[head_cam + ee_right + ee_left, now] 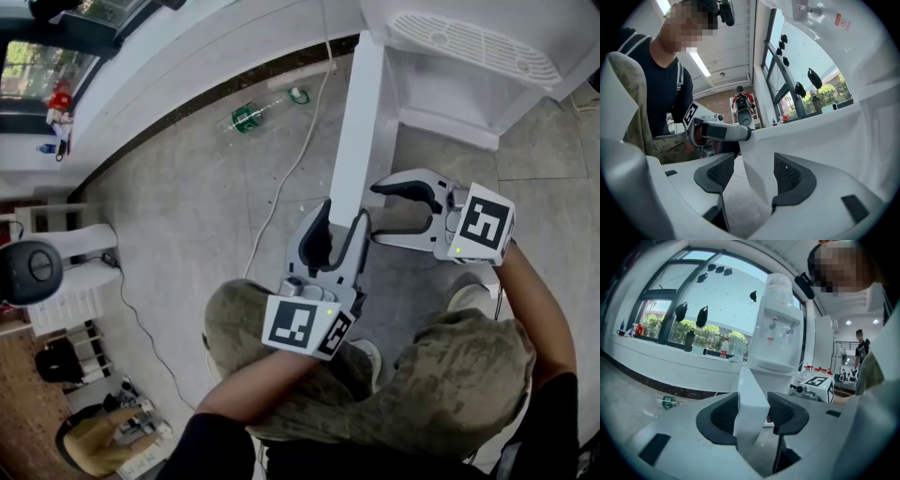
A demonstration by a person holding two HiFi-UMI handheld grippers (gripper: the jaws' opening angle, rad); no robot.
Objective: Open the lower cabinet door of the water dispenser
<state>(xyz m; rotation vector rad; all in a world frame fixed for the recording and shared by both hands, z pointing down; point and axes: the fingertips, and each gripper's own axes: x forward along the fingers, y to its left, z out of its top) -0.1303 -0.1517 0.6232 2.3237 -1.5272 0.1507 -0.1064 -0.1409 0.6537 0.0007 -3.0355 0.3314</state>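
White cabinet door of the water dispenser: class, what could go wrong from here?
1. The left gripper appears to pinch only the white cabinet door's thin free edge; it might slip off.
2. The right gripper stands open astride that same edge; the two could collide.
3. A white cable trails beside the door, where the swing might catch it.

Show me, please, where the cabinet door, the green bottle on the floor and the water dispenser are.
cabinet door (358,122), head view, on its top edge.
green bottle (246,116), head view, on its green part.
water dispenser (780,312), left gripper view, on its front above the taps.
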